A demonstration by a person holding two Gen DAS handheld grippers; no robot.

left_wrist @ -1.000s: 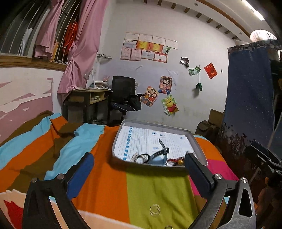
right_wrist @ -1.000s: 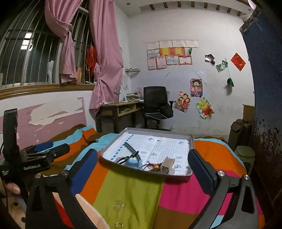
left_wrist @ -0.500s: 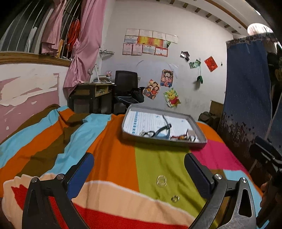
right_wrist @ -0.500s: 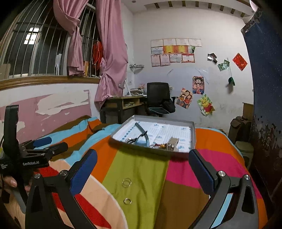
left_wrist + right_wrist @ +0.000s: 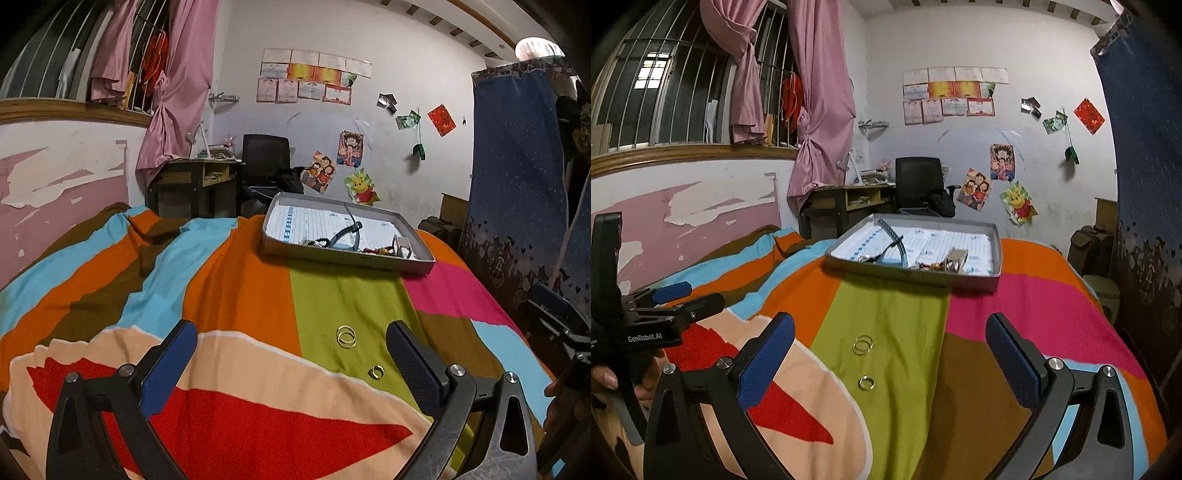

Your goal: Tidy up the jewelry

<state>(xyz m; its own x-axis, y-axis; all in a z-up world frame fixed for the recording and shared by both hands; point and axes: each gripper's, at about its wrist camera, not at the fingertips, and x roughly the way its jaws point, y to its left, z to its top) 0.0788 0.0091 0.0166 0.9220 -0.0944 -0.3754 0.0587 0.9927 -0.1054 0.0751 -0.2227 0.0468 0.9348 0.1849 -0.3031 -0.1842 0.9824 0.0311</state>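
A grey shallow tray (image 5: pixel 343 259) (image 5: pixel 908 272) lined with printed paper rests on the striped bedspread, holding a dark watch (image 5: pixel 345 234) (image 5: pixel 895 245), a small clear box (image 5: pixel 402 246) (image 5: pixel 956 258) and small red and gold pieces. On the green stripe lie a pair of thin gold hoops (image 5: pixel 346 336) (image 5: pixel 863 345) and, nearer, a small gold ring (image 5: pixel 376 371) (image 5: pixel 866 382). My left gripper (image 5: pixel 291 360) stands open, well back from the rings. My right gripper (image 5: pixel 890 358) is open too, with both rings between its fingers' line of sight, untouched.
The bed's colourful striped cover (image 5: pixel 236 295) fills the foreground. A desk (image 5: pixel 195 184) and black office chair (image 5: pixel 266 162) stand by the far wall. A blue curtain (image 5: pixel 517 184) hangs at the right. A hand (image 5: pixel 605 380) holds the left gripper at the right wrist view's left edge.
Both grippers have pulled back and risen from the tray; it now looks farther away, and the gold hoops and small ring have come fully into view. Both stay open.
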